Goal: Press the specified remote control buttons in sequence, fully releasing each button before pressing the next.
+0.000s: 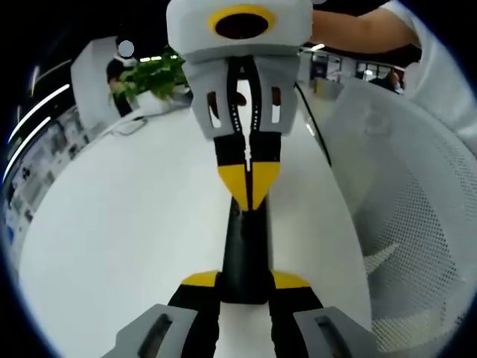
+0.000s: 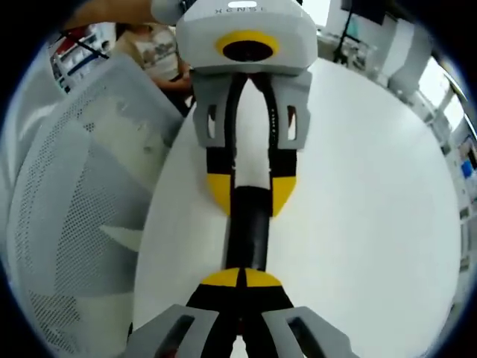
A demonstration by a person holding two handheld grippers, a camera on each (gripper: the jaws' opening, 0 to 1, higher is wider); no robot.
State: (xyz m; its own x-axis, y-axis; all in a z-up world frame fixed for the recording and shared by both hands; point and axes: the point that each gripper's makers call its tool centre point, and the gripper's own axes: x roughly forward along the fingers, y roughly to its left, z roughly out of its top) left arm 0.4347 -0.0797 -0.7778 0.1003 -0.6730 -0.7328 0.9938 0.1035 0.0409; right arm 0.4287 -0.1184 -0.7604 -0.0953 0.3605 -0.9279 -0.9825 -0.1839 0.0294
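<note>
While a slim black remote control [image 1: 246, 257] lies lengthwise on a white table [image 1: 112, 239], two handheld grippers meet over it from opposite ends. Seen in the left gripper view, the left gripper [image 1: 246, 287] has its yellow-tipped jaws parted around the near end of the remote, one on each side, apparently steadying it so it does not slide; whether the pads actually touch its edges cannot be told. Opposite it, the right gripper [image 1: 249, 192] has its jaws closed together into a single yellow point that rests on or just above the remote's top face, probably so the joined tips can act as one finger for pressing a button. From the right gripper view, that same closed point [image 2: 242, 280] sits low in the picture over the remote [image 2: 247, 231], with the left gripper [image 2: 250, 186] straddling the far end. No buttons are legible in either view. A white mesh chair [image 2: 82, 194] stands just beside the table, and a leafy green plant [image 1: 153, 74] sits at its far edge.
</note>
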